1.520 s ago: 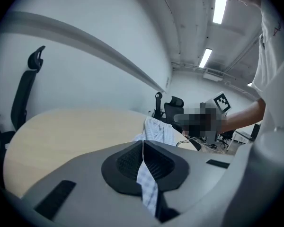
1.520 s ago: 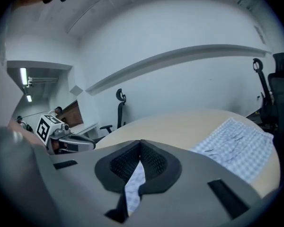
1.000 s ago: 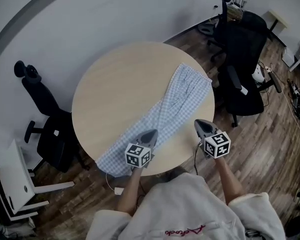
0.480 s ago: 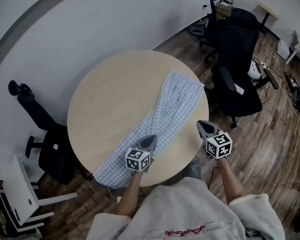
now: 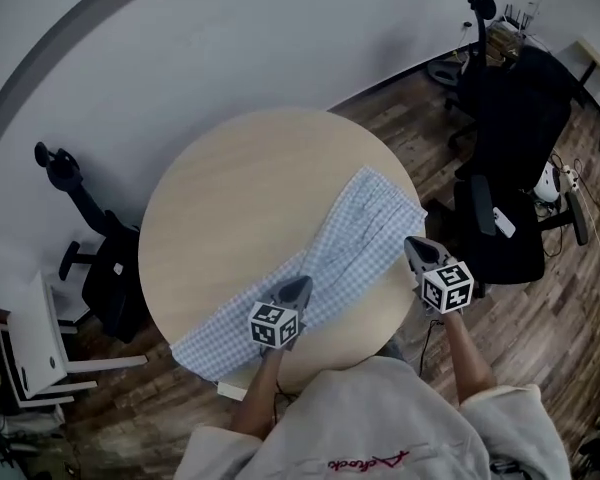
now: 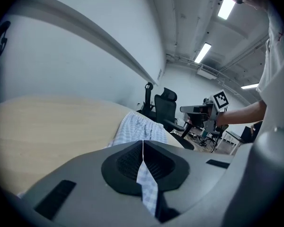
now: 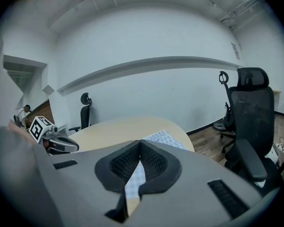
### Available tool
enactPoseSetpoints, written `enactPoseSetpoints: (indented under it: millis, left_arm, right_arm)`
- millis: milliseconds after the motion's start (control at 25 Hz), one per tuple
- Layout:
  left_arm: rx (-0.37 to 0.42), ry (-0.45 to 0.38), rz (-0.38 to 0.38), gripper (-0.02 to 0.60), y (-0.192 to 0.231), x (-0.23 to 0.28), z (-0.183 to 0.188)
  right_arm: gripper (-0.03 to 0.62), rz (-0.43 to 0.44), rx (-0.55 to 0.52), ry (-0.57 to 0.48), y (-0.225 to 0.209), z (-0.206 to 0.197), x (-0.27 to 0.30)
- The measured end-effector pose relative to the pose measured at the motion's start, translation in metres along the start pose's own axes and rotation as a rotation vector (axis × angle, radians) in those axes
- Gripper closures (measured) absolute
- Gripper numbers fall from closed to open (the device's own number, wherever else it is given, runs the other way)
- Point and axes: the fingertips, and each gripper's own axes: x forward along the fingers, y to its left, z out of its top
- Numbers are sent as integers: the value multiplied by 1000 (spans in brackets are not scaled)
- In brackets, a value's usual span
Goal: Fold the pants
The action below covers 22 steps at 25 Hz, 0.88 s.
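Observation:
Blue-and-white checked pants (image 5: 350, 233) lie stretched out diagonally on the round wooden table (image 5: 230, 198), from its near-left edge to its right side. My left gripper (image 5: 298, 284) is at the pants' near long edge, halfway along. In the left gripper view it (image 6: 143, 143) is shut, with a strip of checked cloth (image 6: 149, 186) pinched between its pads. My right gripper (image 5: 411, 242) is at the pants' right edge by the table rim. It (image 7: 140, 142) is shut too, with checked cloth (image 7: 132, 183) showing between its pads.
A large black office chair (image 5: 510, 158) stands just right of the table, and another (image 5: 100, 268) to its left. A white piece of furniture (image 5: 30, 343) stands at the lower left. Wooden floor surrounds the table, with a curved white wall behind it.
Both grippers have moved sideways across the table while staying shut. The pants have slid with them toward the near-left edge, and their far end now sits further in from the far rim.

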Motion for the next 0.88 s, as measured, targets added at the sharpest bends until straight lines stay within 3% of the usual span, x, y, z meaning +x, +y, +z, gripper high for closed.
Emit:
enactPoseSetpoints:
  millis: [320, 560, 720, 880]
  left_arm:
    - [-104, 2, 204, 546, 24, 11, 1]
    - [-140, 27, 325, 546, 37, 10, -5]
    - [-123, 107, 382, 546, 45, 10, -17]
    - [-53, 279, 376, 544, 49, 10, -38]
  right_arm:
    - [565, 138, -69, 46, -64, 27, 66]
    - [565, 236, -165, 102, -94, 39, 117]
    - [565, 321, -281, 171, -105, 43, 159]
    - [565, 427, -474, 279, -105, 38, 204]
